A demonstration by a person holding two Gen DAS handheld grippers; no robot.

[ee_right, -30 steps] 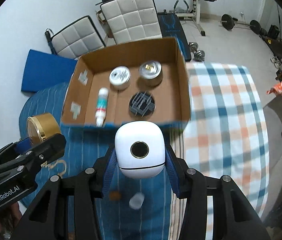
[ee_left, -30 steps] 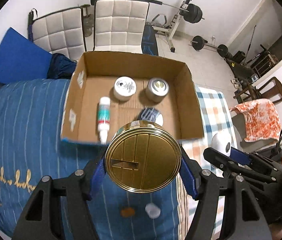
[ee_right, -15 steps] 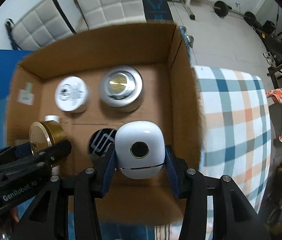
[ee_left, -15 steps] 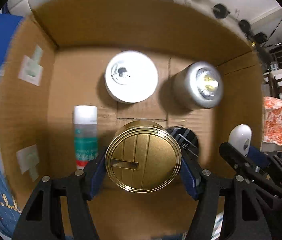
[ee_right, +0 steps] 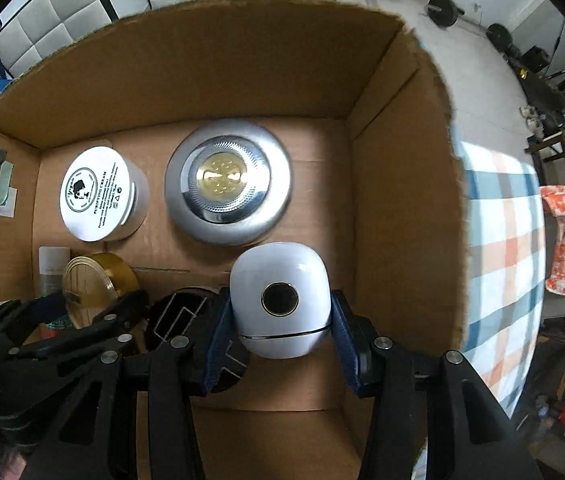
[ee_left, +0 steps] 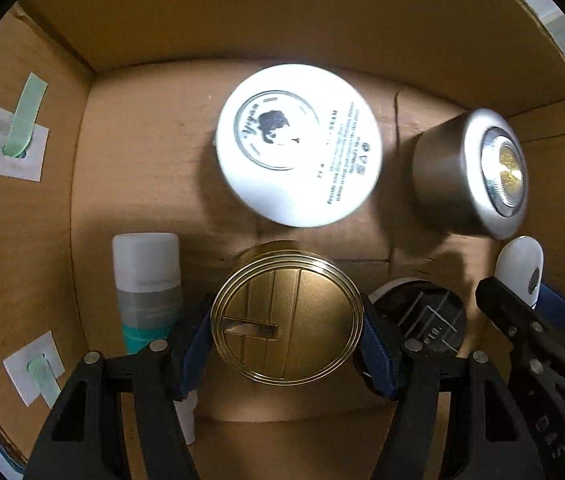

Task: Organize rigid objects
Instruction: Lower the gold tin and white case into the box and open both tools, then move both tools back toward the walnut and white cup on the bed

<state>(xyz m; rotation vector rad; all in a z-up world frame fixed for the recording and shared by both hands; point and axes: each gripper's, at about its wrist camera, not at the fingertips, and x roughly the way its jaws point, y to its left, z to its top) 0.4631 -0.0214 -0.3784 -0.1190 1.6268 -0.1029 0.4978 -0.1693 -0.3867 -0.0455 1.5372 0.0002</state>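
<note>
My left gripper [ee_left: 286,340] is shut on a round gold tin [ee_left: 286,320] and holds it low inside the cardboard box [ee_left: 242,8], between a white-capped tube [ee_left: 146,292] and a black ribbed disc [ee_left: 426,316]. My right gripper [ee_right: 278,332] is shut on a white rounded case [ee_right: 280,304] and holds it inside the box [ee_right: 402,200] near its right wall. The gold tin [ee_right: 90,288] and the left gripper [ee_right: 82,320] show at the left of the right wrist view. The white case [ee_left: 522,268] shows at the right of the left wrist view.
A white cream jar [ee_left: 298,144] and a silver round puck light [ee_left: 474,172] stand at the back of the box; both also show in the right wrist view, jar [ee_right: 98,196] and light [ee_right: 228,188]. A checked cloth [ee_right: 502,248] lies right of the box.
Both grippers have moved forward and down from above the blue bedspread into the box, each still holding its object. The box contents now fill both views.
</note>
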